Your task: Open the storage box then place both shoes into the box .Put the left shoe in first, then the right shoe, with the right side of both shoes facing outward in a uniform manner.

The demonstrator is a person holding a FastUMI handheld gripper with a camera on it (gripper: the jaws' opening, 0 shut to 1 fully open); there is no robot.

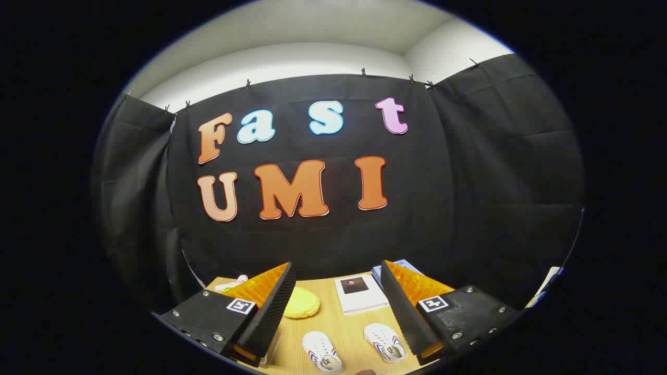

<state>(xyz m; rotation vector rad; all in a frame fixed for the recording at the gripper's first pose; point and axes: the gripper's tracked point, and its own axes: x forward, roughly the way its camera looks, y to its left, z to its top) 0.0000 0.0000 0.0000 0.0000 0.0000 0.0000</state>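
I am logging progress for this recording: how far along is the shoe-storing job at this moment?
Nothing looks done yet. Both small white shoes, one and the other, lie on the wooden table, between and just ahead of the fingers. The hand-held gripper is open and holds nothing. Opening the box and placing both shoes remain.

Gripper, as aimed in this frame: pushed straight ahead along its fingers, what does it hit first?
Probably the black cloth wall. The gripper hangs open, held above the wooden table. The two white shoes, white booklet and yellow lump seem to lie below that line; depth is unclear.
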